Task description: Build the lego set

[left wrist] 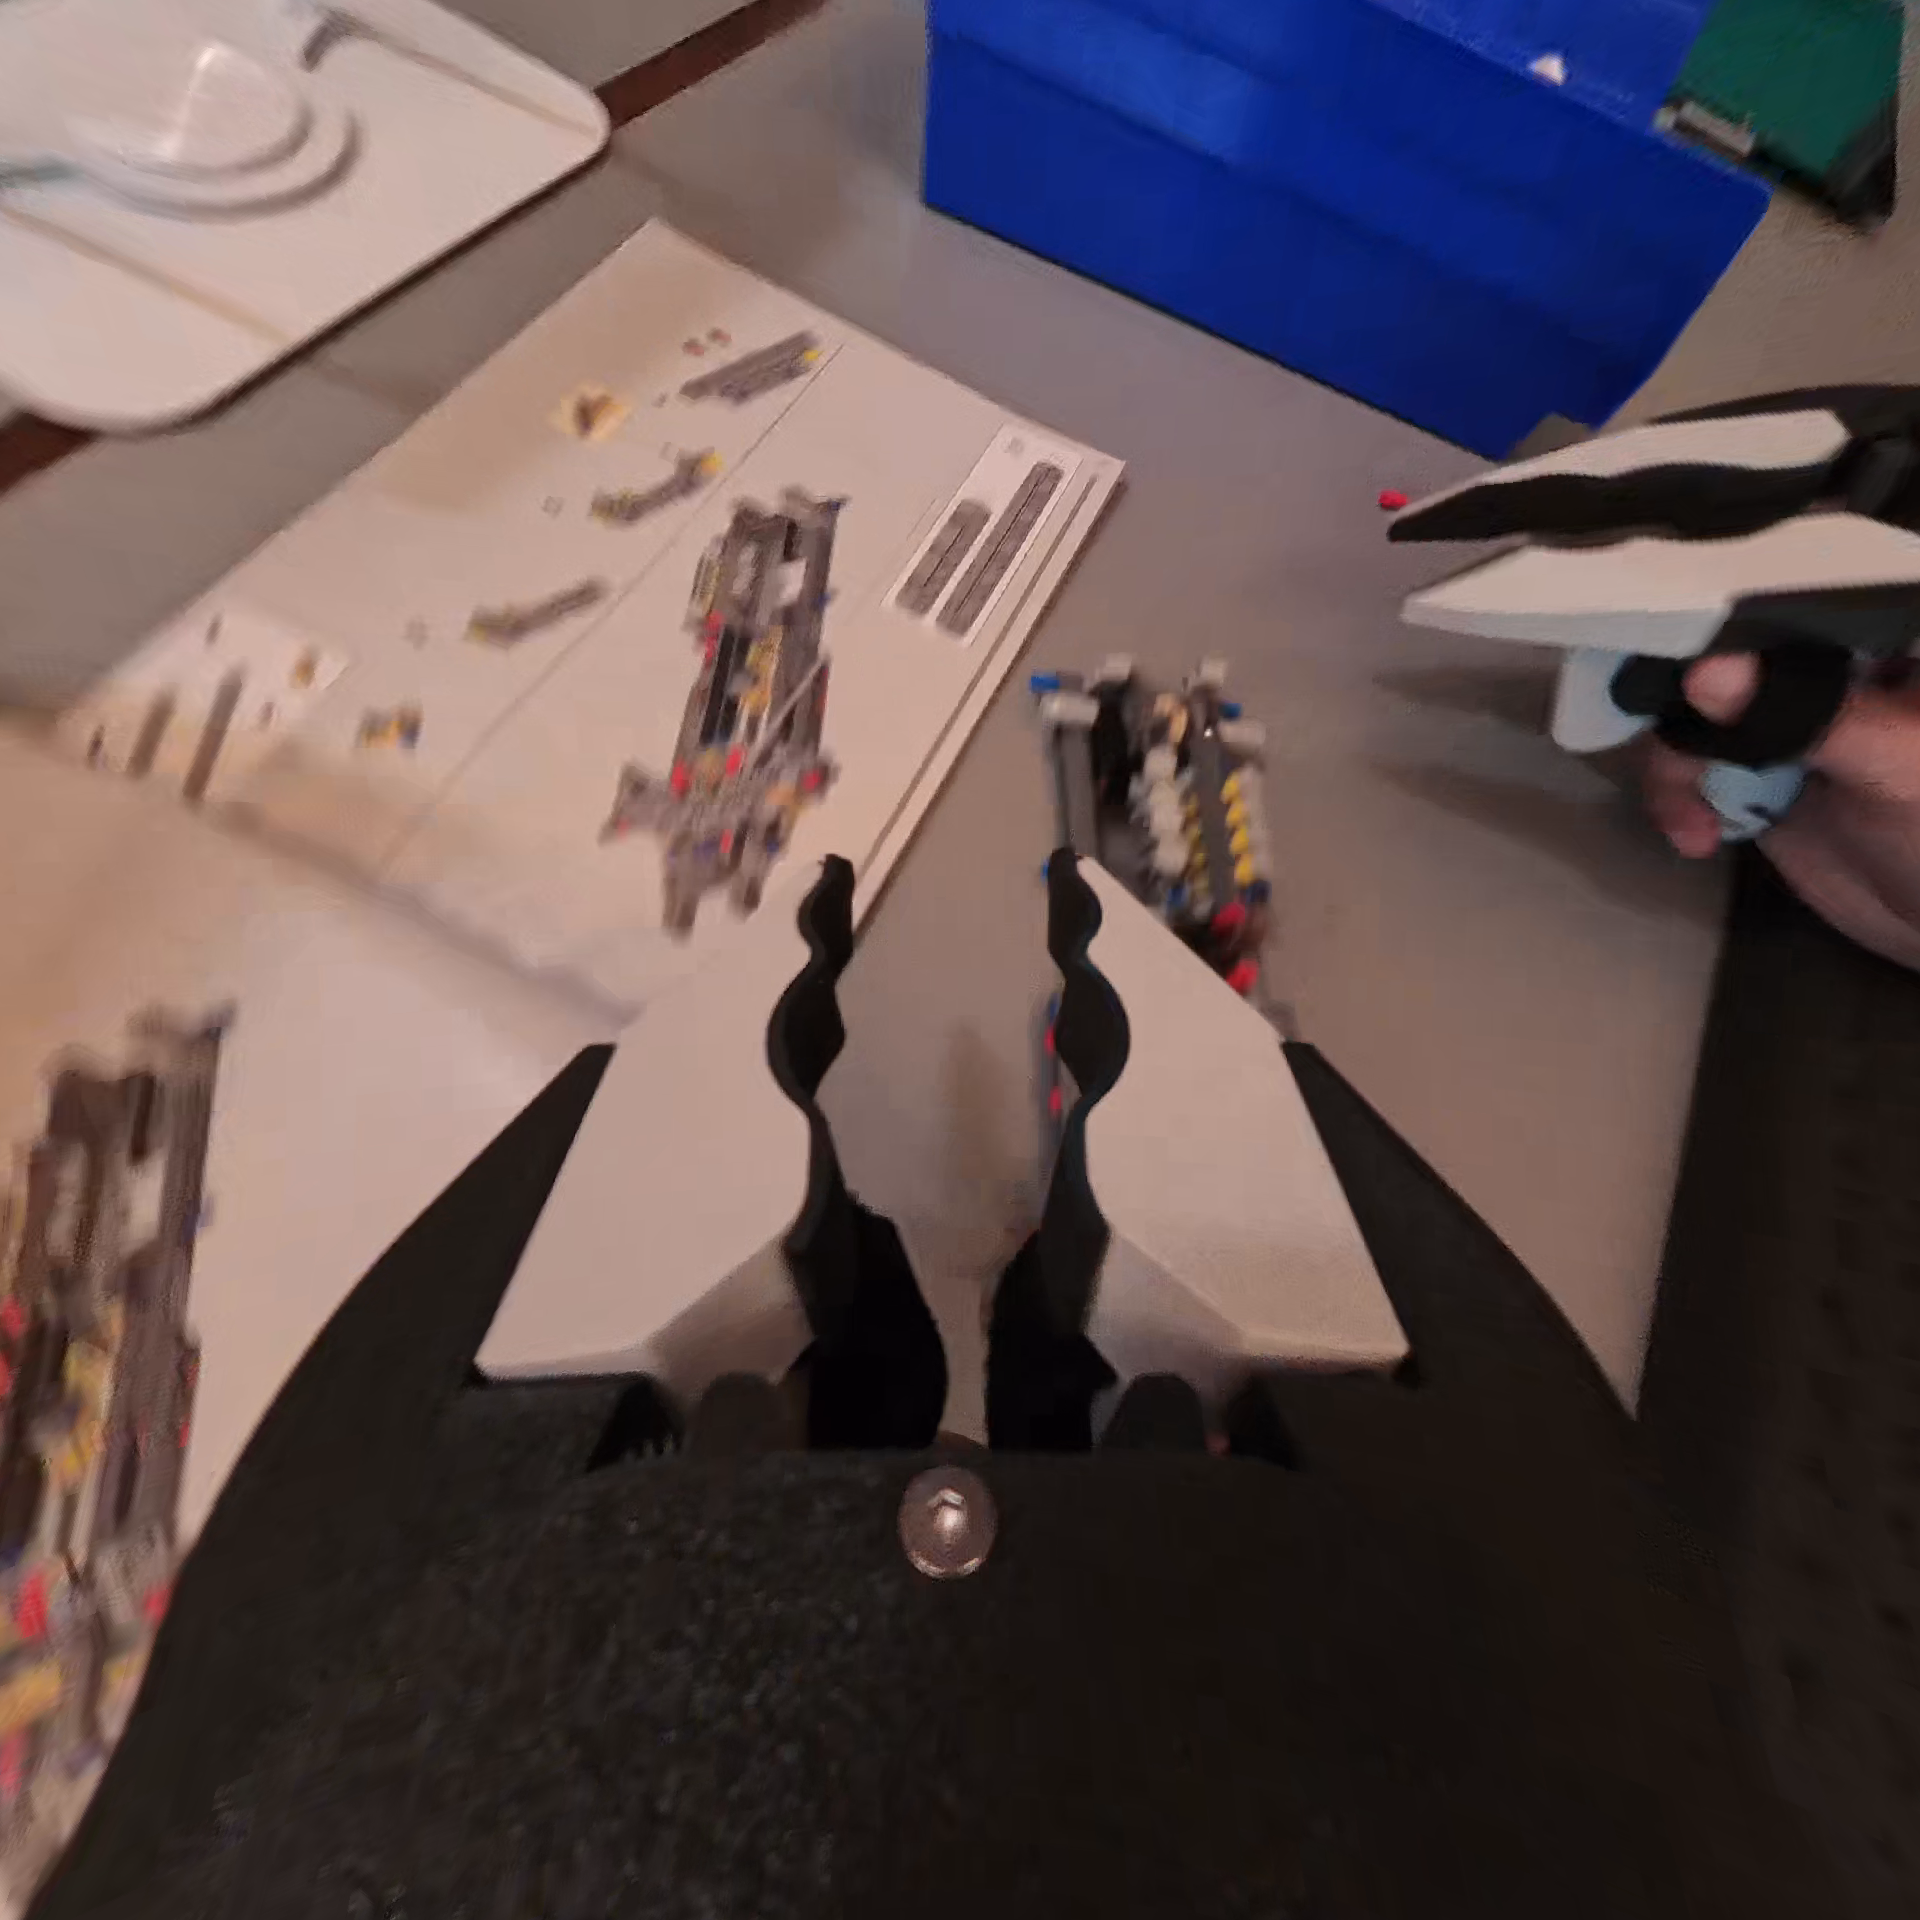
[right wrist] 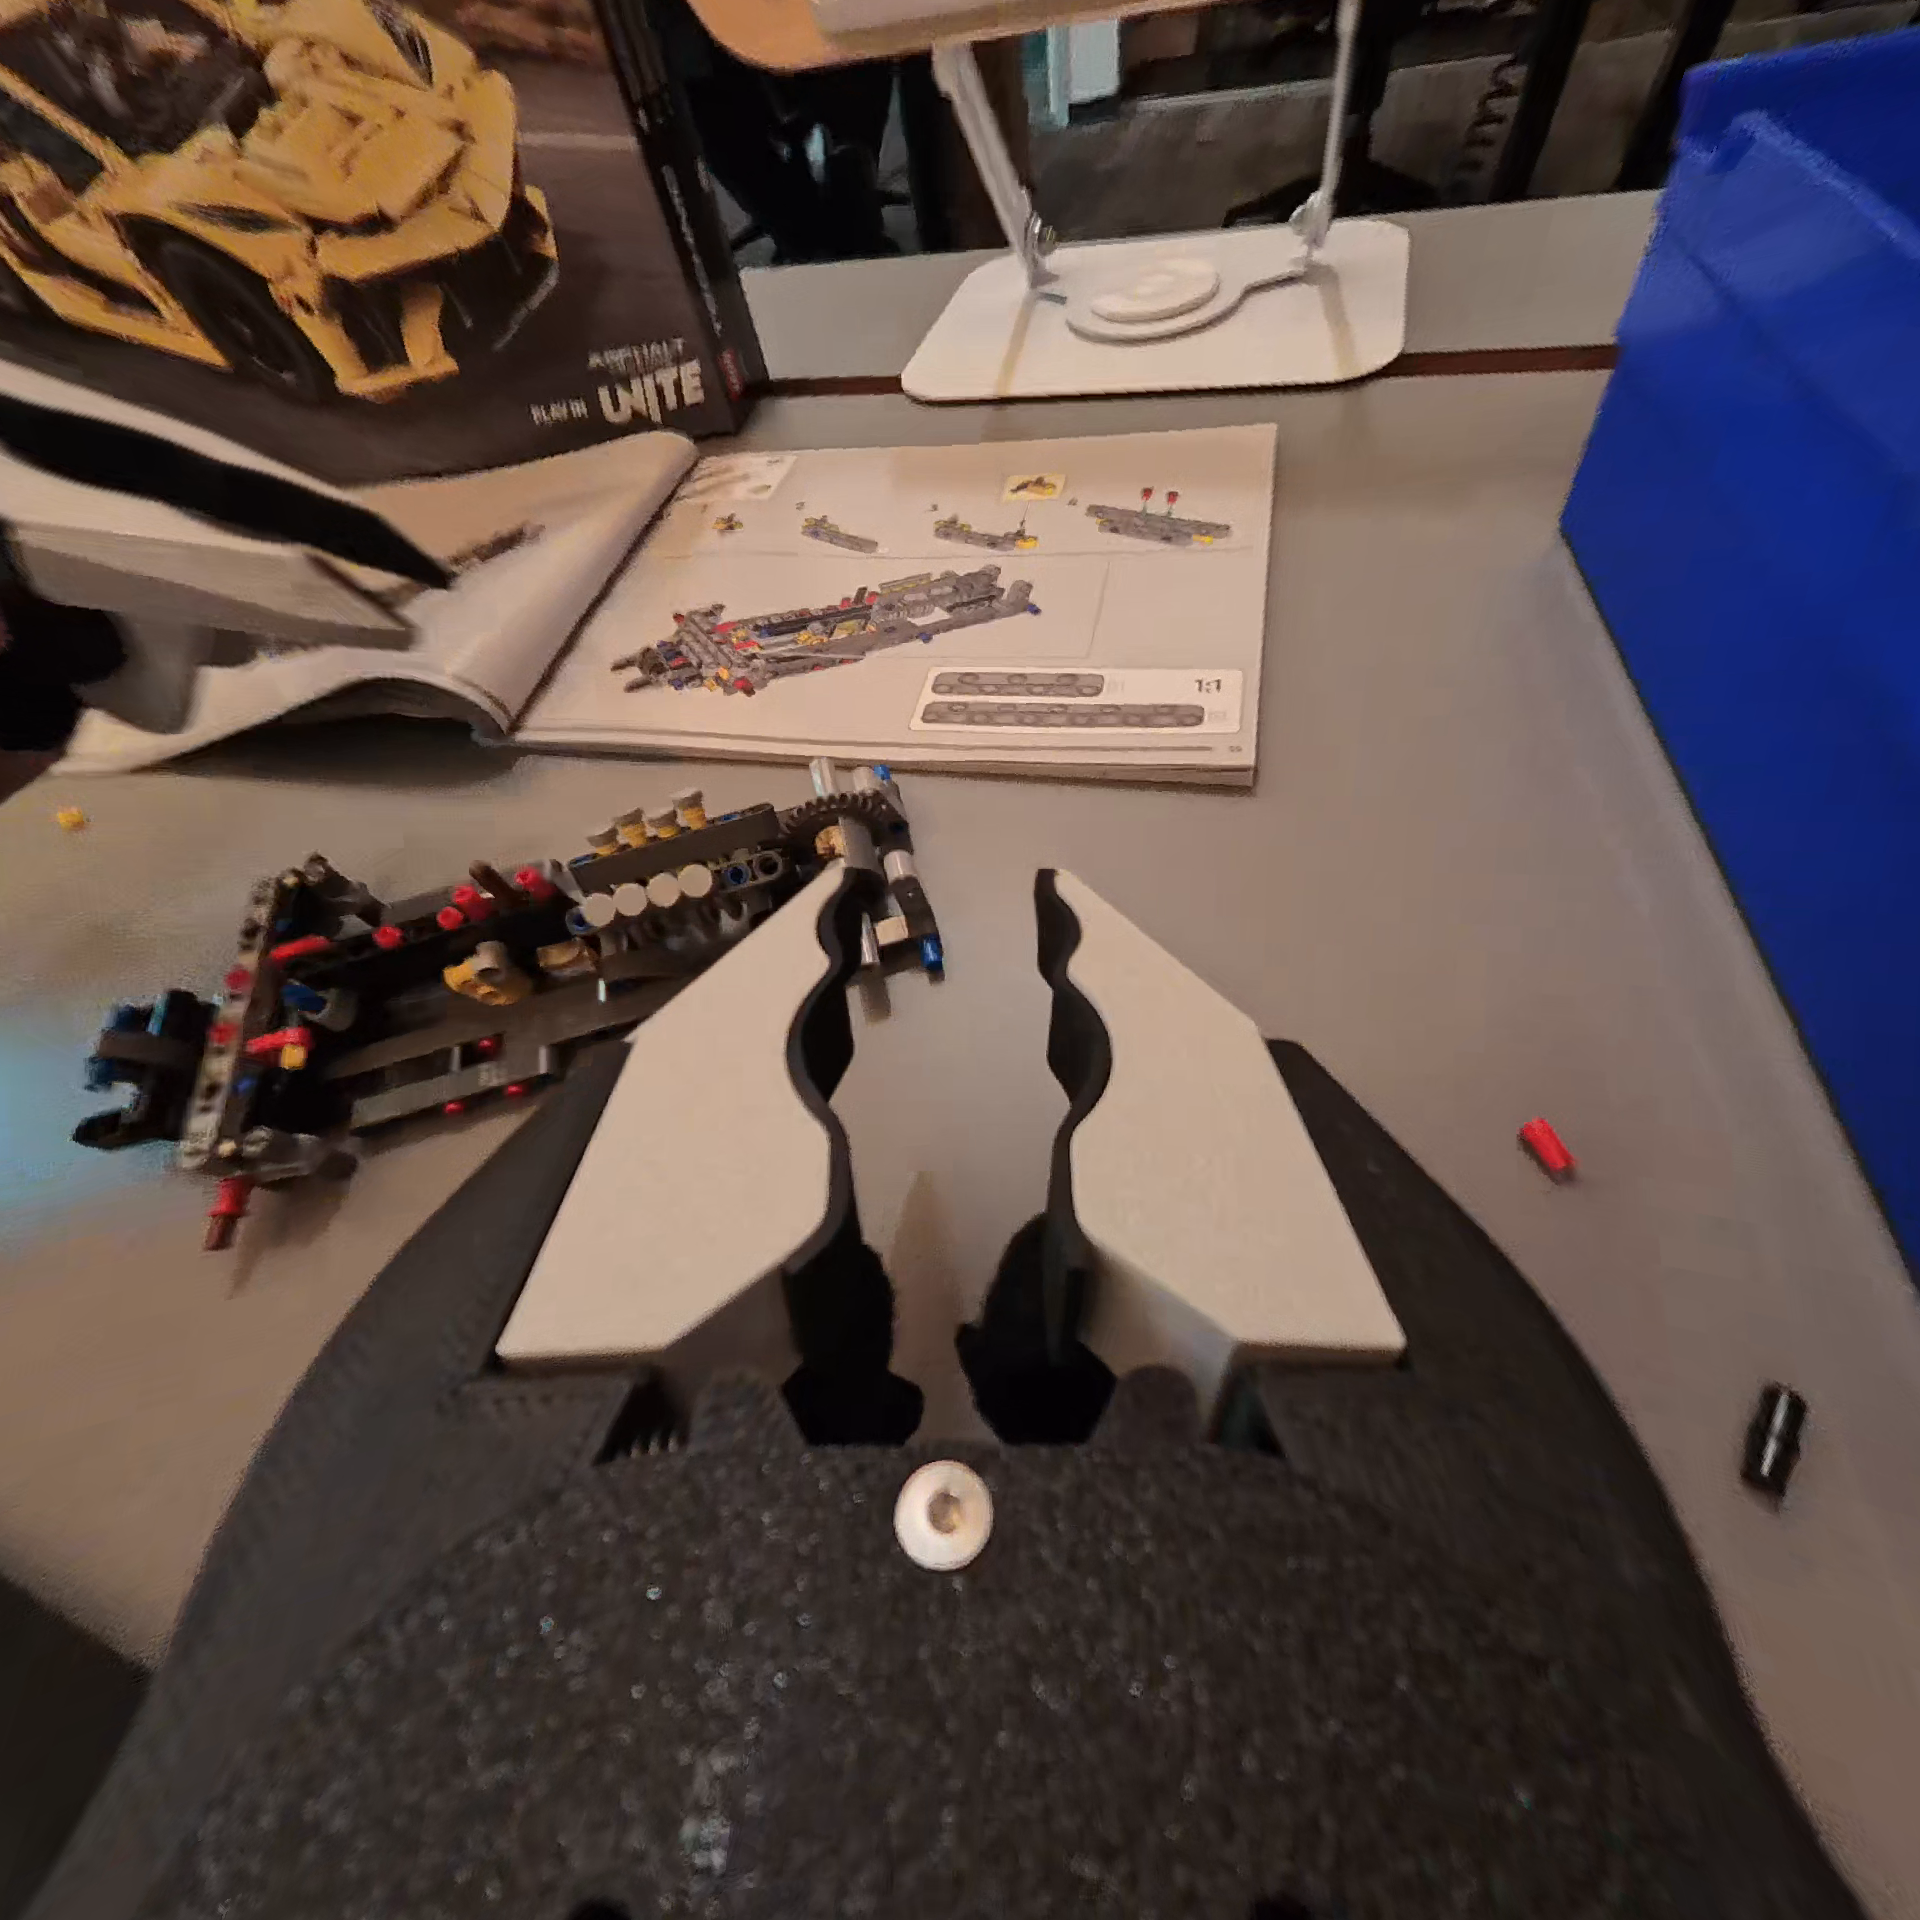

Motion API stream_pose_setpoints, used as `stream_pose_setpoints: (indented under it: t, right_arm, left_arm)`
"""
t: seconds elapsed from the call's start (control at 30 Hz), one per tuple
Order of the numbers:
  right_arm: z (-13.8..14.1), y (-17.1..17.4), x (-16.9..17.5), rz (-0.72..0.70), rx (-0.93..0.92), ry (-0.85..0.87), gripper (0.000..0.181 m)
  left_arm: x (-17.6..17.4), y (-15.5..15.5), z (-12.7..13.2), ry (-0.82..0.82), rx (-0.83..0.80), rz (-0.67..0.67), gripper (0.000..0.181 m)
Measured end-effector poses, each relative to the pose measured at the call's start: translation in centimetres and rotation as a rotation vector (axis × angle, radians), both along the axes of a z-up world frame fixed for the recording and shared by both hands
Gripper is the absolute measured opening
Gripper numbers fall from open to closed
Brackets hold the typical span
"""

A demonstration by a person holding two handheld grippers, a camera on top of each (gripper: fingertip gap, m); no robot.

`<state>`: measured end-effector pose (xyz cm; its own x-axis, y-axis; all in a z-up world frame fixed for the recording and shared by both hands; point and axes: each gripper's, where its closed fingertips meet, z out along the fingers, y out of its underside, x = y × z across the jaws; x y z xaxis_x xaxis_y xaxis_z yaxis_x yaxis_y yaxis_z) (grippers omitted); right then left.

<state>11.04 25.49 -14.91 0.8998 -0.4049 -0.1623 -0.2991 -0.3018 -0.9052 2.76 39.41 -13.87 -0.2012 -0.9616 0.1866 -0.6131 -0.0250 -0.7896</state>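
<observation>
- Lego chassis (left wrist: 1164, 821), in the left wrist view, lies flat on the grey table (left wrist: 1403, 935), just right of the open instruction booklet (left wrist: 644, 623); it is a long dark frame with yellow, white, red and blue small parts, blurred here.
- Left gripper (left wrist: 945, 873) hovers above the table with its two fingers spread apart and nothing between them; its right finger covers the near end of the chassis.
- Right gripper (left wrist: 1397, 566) enters from the right edge, held by a hand (left wrist: 1766, 769); its fingers look close together here, but this view is too oblique to tell.
- One blue bin (left wrist: 1351, 208) stands behind; its inside is not visible. One white lamp base (left wrist: 208, 260) sits at the upper left.
- In the right wrist view the chassis (right wrist: 499, 966) lies to the left of the right gripper (right wrist: 940, 883), whose fingers are released and hold nothing; the left finger overlaps one end of the chassis.
- One booklet (right wrist: 935, 603) lies open behind the chassis, and one set box (right wrist: 343, 208) with a yellow car picture stands behind it.
- The blue bin (right wrist: 1766, 520) is at right, contents hidden.
- Three loose pieces are on the table: one red (right wrist: 1546, 1146), one black (right wrist: 1772, 1437), one yellow (right wrist: 71, 818).
</observation>
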Motion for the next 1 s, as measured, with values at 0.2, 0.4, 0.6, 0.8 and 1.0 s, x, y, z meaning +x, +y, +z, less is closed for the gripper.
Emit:
stream_pose_setpoints:
  t: [0.2, 0.4, 0.6, 0.8, 1.0]
  right_arm:
    - [1.1, -0.9, -0.4, 0.027, 0.086, 0.034, 0.029]
    - [1.2, -0.7, -1.1, 0.090, 0.132, 0.113, 0.029]
    - [0.9, -0.2, -1.7, 0.131, 0.132, 0.140, 0.028]
    - [0.7, 0.0, -2.1, 0.153, 0.130, 0.163, 0.027]
    - [0.4, 0.2, -2.2, 0.167, 0.130, 0.194, 0.028]
  left_arm:
    - [11.9, -4.7, 0.4, 0.130, 0.360, -0.166, 0.044]
    - [16.7, -7.9, -4.3, 0.244, 0.431, -0.254, 0.046]
    - [16.6, -7.5, -6.7, 0.289, 0.420, -0.263, 0.046]
    - [16.5, -7.1, -6.2, 0.280, 0.375, -0.261, 0.049]
    - [15.9, -7.6, -6.0, 0.278, 0.314, -0.296, 0.031]
